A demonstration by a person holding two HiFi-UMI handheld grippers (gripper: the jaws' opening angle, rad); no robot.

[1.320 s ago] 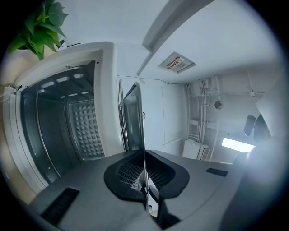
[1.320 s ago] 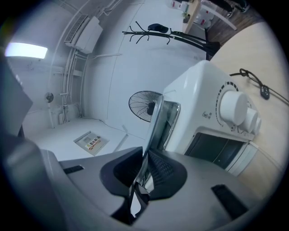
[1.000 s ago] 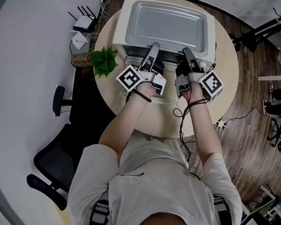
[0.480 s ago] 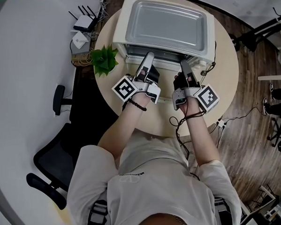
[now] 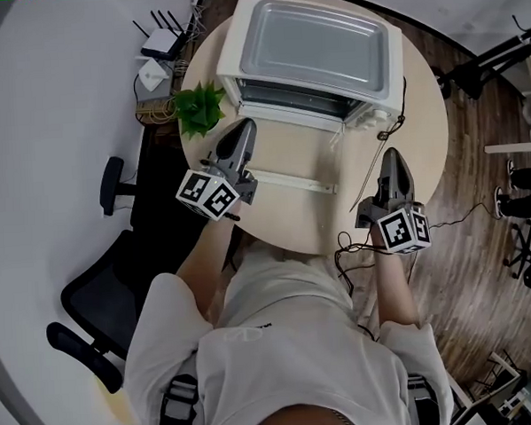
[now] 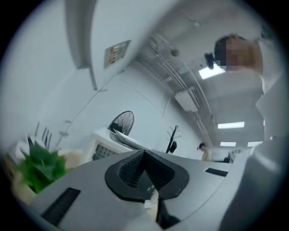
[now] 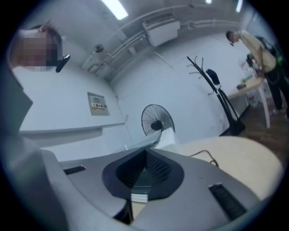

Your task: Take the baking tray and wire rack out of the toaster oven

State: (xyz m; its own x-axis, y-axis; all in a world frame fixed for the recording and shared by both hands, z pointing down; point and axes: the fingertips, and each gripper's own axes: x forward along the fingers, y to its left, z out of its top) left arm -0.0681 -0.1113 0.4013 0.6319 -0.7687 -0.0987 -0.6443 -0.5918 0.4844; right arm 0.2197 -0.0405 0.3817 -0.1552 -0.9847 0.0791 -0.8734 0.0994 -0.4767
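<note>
Left gripper point(image 5: 245, 126) at 8 o'clock and right gripper point(image 5: 389, 154) at 4 have just snapped shut on nothing over the tabletop point(image 5: 421, 128). The door point(image 5: 290, 181) lies open between them. At 12, a tray point(image 5: 315, 49) tops the oven point(image 5: 230, 71). Reaching in shut could shove the unseen rack deeper.

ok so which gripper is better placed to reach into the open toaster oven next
Left, likely: the left gripper, shut and empty, points at the toaster oven's front left corner from close by. The right gripper, also shut and empty, sits farther back near the table's right edge.
</note>
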